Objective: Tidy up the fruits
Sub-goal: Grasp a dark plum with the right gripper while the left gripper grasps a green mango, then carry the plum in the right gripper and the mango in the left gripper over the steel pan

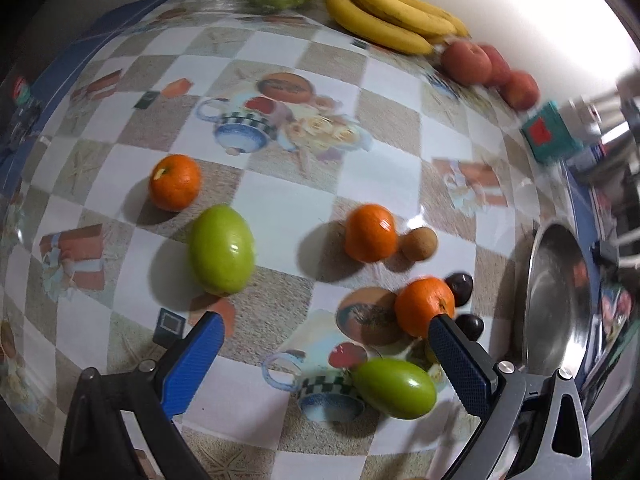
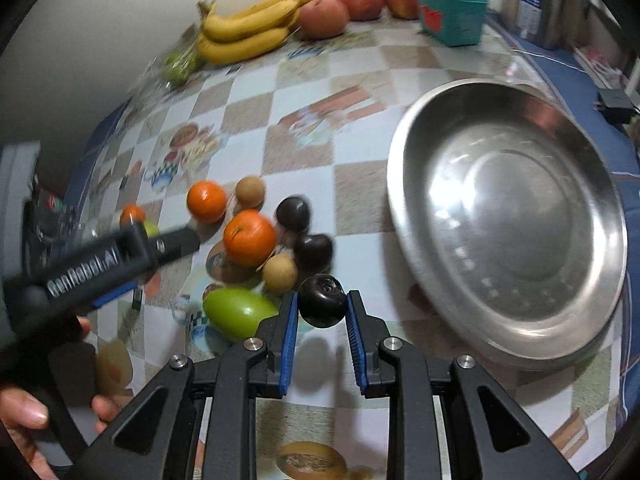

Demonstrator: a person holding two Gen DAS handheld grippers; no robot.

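stainless steel formed the landmark for this step: the empty metal plate (image 2: 508, 216) lay on the checked tablecloth (image 2: 360, 176), and every place below was read from it.

step in hand, as judged: transfer of one dark plum to the plate. the right gripper (image 2: 322, 307) pinched the dark plum (image 2: 322, 306) between its blue pads, jaws drawn in tight on both flanks. the plum hung clear of the cloth, its shadow beneath it, just beside the plate's near-left rim.

next move, as judged: carry the plum over the rim, lower it to the plate floor, then release. the round fruit could roll on the smooth dished metal, so a low release near the centre was advisable.

remaining fruit lay left of the plate: two more plums (image 2: 302, 232), three oranges (image 2: 249, 238), two small brown fruits (image 2: 280, 274) and two green fruits (image 2: 239, 314). bananas (image 2: 248, 28) and red apples (image 2: 324, 16) sat beyond the plate by the wall.

pose: both grippers pointed steeply down at the table. the left gripper (image 1: 324, 332) hovered over the loose cluster, farther from the plate, its fingers (image 1: 200, 356) spread wide and holding nothing; one pad stood just beside an orange (image 1: 424, 306). a hand (image 2: 24, 412) gripped its handle.
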